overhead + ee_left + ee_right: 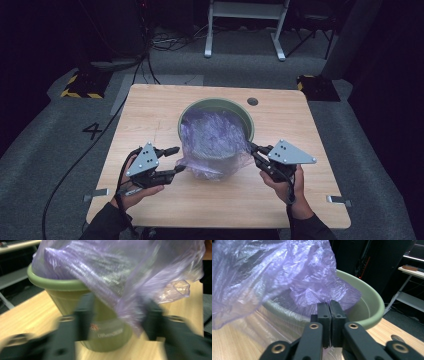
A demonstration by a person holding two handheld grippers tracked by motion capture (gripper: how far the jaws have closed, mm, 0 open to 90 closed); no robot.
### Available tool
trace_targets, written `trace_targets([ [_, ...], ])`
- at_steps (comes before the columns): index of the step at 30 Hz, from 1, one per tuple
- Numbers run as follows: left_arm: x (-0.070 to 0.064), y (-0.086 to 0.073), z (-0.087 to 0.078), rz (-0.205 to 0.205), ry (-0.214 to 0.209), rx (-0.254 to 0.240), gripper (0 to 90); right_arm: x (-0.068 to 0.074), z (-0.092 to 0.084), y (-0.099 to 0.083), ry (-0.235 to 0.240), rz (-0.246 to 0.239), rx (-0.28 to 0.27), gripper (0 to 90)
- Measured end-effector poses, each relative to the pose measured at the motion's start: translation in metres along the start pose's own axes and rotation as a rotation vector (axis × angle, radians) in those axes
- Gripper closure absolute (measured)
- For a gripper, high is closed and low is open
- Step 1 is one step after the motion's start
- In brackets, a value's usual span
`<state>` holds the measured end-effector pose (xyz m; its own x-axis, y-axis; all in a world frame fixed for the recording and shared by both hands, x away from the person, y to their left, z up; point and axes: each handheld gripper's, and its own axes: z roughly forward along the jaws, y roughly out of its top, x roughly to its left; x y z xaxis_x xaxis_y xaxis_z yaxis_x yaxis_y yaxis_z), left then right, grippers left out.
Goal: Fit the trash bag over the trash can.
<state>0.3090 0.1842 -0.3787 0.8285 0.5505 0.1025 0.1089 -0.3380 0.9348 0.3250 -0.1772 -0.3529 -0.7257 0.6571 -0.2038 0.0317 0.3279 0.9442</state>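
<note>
On wooden counter, we clamp right gripper on thin purple plastic bag lining green pot; left gripper open. Risk: hard tug tears film.

Green bucket at table centre, purple plastic bag spilling over its near rim. Left gripper spread beside the bag; right gripper pinching the bag's edge.

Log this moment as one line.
left gripper: open beside bag edge | right gripper: shut on purple bag | green pot: upright on table, bag partly inside
</note>
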Motion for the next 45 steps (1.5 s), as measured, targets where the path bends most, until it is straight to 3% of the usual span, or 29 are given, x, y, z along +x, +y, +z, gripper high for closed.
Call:
trace_targets([
  [2, -0.005, 0.002, -0.005, 0.022, 0.027, 0.006, 24.1, -0.001, -0.001, -0.001, -0.005, -0.001, 0.000, 90.0],
  [5, -0.013, 0.010, -0.012, 0.049, 0.025, 0.007, 15.6, -0.001, -0.002, 0.000, -0.027, -0.010, 0.003, 90.0],
  [9, -0.024, 0.028, -0.021, 0.097, 0.020, -0.009, 15.4, -0.001, -0.003, 0.004, -0.056, -0.020, -0.002, 90.0],
  [11, -0.028, 0.034, -0.025, 0.109, -0.016, -0.024, 15.9, -0.001, -0.004, 0.006, -0.061, -0.021, -0.007, 90.0],
  [15, -0.034, 0.042, -0.027, 0.122, -0.020, -0.038, 19.2, -0.001, -0.003, 0.008, -0.077, -0.022, -0.010, 90.0],
  [24, -0.053, 0.074, 0.002, 0.208, 0.019, -0.018, 19.4, 0.006, 0.000, 0.012, -0.065, -0.051, -0.001, 90.0],
  [26, -0.053, 0.080, 0.008, 0.224, 0.066, 0.007, 24.5, 0.008, -0.001, 0.012, -0.067, -0.065, -0.001, 90.0],
  [28, -0.048, 0.082, 0.012, 0.228, 0.062, 0.012, 35.6, 0.008, -0.001, 0.012, -0.056, -0.066, -0.002, 90.0],
  [30, -0.042, 0.082, 0.016, 0.214, 0.105, 0.030, 42.2, 0.009, -0.001, 0.012, -0.052, -0.072, -0.003, 90.0],
  [32, -0.030, 0.081, 0.018, 0.183, 0.103, 0.040, 53.1, 0.009, -0.002, 0.011, -0.047, -0.076, -0.008, 90.0],
  [35, -0.017, 0.078, 0.018, 0.174, 0.116, 0.060, 69.1, 0.009, -0.003, 0.010, -0.038, -0.080, -0.015, 90.0],
  [39, 0.000, 0.073, 0.016, 0.148, 0.120, 0.033, 88.8, 0.007, -0.005, 0.008, -0.034, -0.082, -0.010, 90.0],
  [41, 0.007, 0.072, 0.014, 0.151, 0.131, 0.038, 89.7, 0.005, -0.006, 0.006, -0.034, -0.077, -0.009, 90.0],
  [45, 0.023, 0.068, 0.013, 0.115, 0.145, 0.037, 89.7, 0.000, -0.010, 0.003, -0.044, -0.064, -0.005, 90.0],
])
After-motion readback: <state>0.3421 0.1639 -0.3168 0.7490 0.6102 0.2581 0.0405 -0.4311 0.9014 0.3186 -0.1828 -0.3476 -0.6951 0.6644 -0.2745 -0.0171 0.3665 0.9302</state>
